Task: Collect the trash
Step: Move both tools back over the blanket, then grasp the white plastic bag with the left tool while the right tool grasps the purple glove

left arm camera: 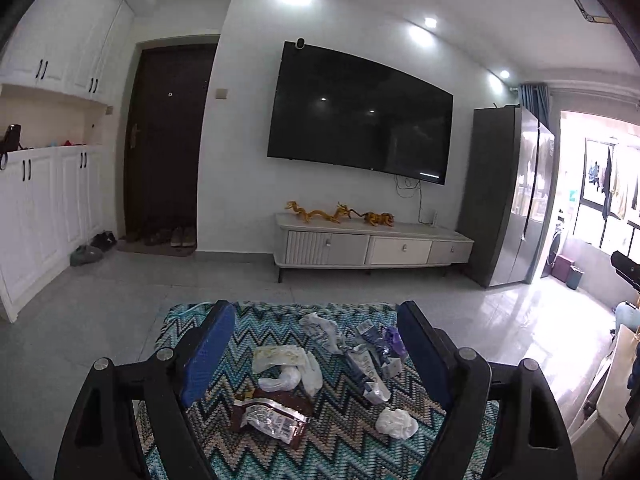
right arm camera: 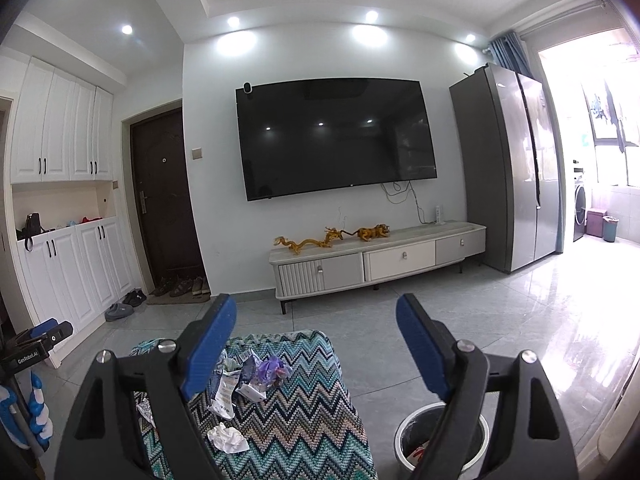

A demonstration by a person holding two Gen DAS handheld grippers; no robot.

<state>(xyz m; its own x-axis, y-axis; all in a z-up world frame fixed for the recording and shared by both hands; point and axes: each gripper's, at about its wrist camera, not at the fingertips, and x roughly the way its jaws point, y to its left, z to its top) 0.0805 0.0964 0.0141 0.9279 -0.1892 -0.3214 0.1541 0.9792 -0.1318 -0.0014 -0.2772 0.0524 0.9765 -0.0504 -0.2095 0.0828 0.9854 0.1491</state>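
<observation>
Trash lies on a zigzag-patterned cloth (left arm camera: 344, 452): a brown wrapper (left arm camera: 272, 414), white crumpled tissues (left arm camera: 397, 423), a white packet (left arm camera: 280, 360), a blue-white wrapper (left arm camera: 366, 368) and a purple scrap (left arm camera: 392, 338). My left gripper (left arm camera: 316, 344) is open and empty, held above the pile. My right gripper (right arm camera: 316, 340) is open and empty, to the right of the cloth (right arm camera: 304, 420), above a white trash bin (right arm camera: 404, 432) with a dark liner. The purple scrap (right arm camera: 272, 368) and a tissue (right arm camera: 228, 438) show in the right wrist view.
A TV cabinet (right arm camera: 376, 256) with golden figurines stands under a wall TV (right arm camera: 336, 136). A grey fridge (right arm camera: 504, 168) is at the right, white cupboards (right arm camera: 60, 264) and a dark door (right arm camera: 164, 196) at the left. Shoes (right arm camera: 180, 286) lie by the door. Grey tiled floor (right arm camera: 500, 320) surrounds the cloth.
</observation>
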